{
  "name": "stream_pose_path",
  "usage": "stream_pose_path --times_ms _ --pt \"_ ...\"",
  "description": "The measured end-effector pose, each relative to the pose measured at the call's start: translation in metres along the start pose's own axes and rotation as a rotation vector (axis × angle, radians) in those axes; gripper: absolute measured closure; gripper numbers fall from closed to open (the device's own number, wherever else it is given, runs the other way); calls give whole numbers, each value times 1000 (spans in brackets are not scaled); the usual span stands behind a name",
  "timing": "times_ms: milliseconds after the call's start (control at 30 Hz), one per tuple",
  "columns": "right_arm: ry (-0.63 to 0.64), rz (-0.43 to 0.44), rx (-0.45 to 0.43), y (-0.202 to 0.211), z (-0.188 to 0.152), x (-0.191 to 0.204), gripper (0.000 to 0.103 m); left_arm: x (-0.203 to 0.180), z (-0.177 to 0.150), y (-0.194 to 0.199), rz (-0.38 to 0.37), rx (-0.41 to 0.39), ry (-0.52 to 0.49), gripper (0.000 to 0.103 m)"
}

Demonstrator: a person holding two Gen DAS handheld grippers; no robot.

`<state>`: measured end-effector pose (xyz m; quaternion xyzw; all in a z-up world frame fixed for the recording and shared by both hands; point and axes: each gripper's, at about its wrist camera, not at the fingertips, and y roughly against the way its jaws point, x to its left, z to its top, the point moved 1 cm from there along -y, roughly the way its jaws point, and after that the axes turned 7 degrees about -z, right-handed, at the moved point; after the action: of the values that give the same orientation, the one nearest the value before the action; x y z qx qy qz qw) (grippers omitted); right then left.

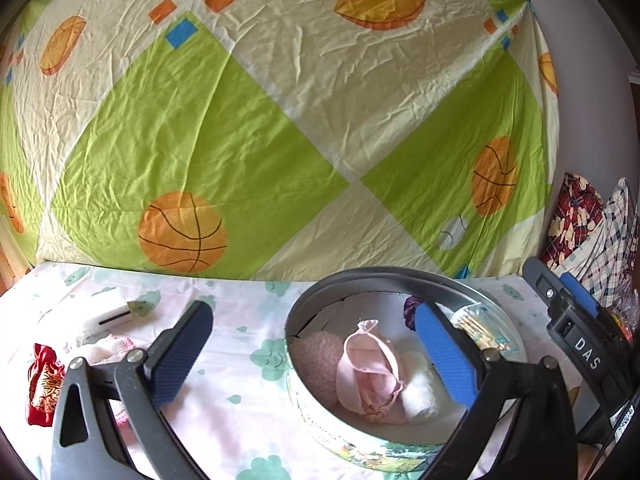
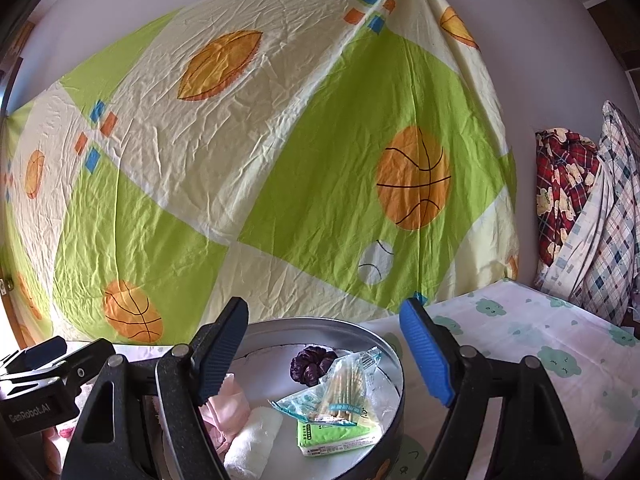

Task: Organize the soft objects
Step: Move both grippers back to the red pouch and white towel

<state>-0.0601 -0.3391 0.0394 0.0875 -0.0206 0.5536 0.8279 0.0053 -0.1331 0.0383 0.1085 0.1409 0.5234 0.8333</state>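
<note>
Both grippers hang wide open and empty. The left gripper [image 1: 316, 354] frames the round tin [image 1: 320, 432], where the pink cloth [image 1: 368, 372] and white rolled towel [image 1: 420, 392] lie between its fingers. The right gripper [image 2: 324, 354] looks over the same tin. Light, floppy pieces, I'd judge; pinch a bunched fold.

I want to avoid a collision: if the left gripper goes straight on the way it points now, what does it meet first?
Probably the round tin: the open left gripper points slightly down at its near wall and the pink cloth inside. Depth is hard to judge; aimed higher, it would reach the hanging sheet.
</note>
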Motion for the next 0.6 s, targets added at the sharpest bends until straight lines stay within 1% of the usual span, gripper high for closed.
stream_pose_path --times_ms 200,333,500,600 --pt "6 5 -28 5 -2 3 23 1 -2 2 13 7 -14 0" --pt "15 12 -27 6 -3 7 23 5 -2 7 11 3 -10 0" --pt "31 12 -46 10 -4 11 23 19 -3 14 16 5 4 0" --pt "36 3 -54 11 -4 11 23 33 -7 21 35 3 4 0"
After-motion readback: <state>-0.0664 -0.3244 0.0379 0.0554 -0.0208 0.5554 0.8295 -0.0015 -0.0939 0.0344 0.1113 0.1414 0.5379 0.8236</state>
